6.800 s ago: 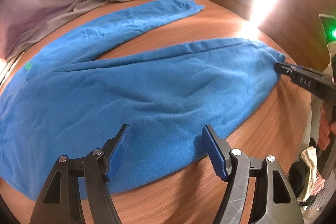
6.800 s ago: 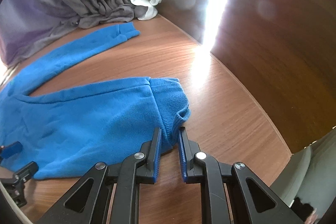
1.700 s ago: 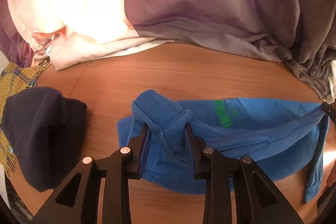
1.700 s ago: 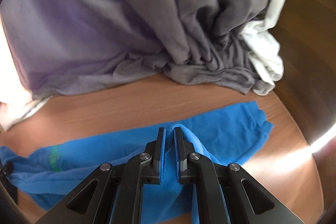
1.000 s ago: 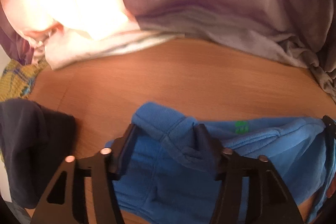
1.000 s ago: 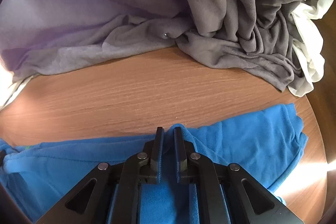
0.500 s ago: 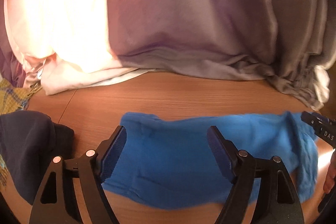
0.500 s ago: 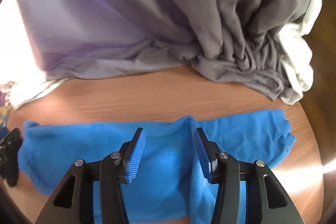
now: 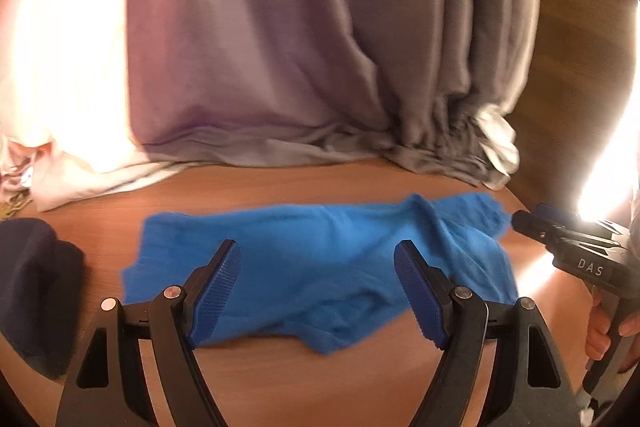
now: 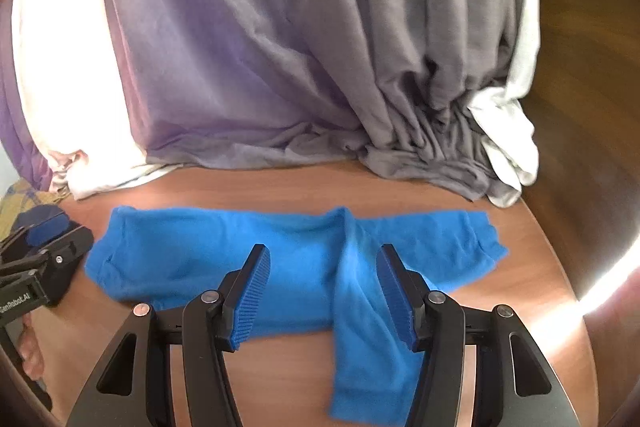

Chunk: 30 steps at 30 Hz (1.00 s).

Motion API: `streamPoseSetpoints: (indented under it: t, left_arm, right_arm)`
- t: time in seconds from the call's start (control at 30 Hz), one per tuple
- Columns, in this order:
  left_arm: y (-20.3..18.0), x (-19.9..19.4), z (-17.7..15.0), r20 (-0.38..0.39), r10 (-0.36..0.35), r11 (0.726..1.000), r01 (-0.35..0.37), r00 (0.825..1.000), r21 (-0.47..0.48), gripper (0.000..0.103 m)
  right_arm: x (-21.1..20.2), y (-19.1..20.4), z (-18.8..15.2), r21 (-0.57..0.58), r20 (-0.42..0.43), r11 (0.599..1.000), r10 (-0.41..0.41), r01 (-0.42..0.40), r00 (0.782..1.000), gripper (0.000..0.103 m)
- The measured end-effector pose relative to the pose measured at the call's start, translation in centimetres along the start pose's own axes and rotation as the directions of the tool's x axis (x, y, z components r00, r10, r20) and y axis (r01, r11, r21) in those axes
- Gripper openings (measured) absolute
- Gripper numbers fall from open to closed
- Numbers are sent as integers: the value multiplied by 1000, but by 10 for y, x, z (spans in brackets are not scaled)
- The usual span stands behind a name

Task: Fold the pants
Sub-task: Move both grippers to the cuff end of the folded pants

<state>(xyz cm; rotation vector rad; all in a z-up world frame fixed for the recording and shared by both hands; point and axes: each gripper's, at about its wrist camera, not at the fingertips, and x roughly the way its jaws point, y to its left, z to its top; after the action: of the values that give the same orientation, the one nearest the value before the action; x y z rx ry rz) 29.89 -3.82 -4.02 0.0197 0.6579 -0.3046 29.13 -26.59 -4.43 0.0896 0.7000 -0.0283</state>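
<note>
The blue pants (image 10: 208, 255) lie folded into a long band on the wooden table (image 10: 280, 191), long axis running left to right across both grippers' fronts, one leg end (image 10: 368, 359) trailing back under the right gripper (image 10: 324, 291). A dark garment (image 9: 36, 287) sits left of the left gripper (image 9: 318, 291), grey curtain (image 10: 280, 47) bunched beyond. Both jaws stand apart above the fabric, clamping nothing; the right jaws have just been opening
</note>
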Motion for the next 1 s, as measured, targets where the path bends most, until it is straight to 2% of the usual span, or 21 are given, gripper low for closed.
streamPoseSetpoints:
  t: [0.1,0.23,0.43,0.53,0.63,0.73,1.0]
  left_arm:
    - [-21,9,-15,-22,-59,998,59,998,30,79]
    - [-53,23,-34,-81,-152,986,157,985,60,78]
    - [-103,48,-57,-158,-259,955,277,953,107,77]
    - [-119,64,-65,-207,-300,938,328,931,114,73]
    - [-129,79,-72,-255,-320,929,355,912,105,68]
    - [-136,97,-77,-305,-339,923,377,890,75,64]
    - [-146,119,-84,-379,-317,924,374,869,84,56]
  right_arm:
    - [-6,-10,-16,2,-27,1000,6,-6,1000,56]
    - [-8,-24,-41,-13,-87,1000,-5,4,996,56]
    - [-4,-58,-79,24,-158,999,-22,26,987,56]
    - [1,-72,-92,58,-182,998,-21,32,983,56]
    - [8,-85,-104,91,-194,996,2,16,981,55]
    - [12,-94,-113,130,-208,991,15,12,978,50]
    - [25,-97,-132,187,-257,982,76,-27,963,41]
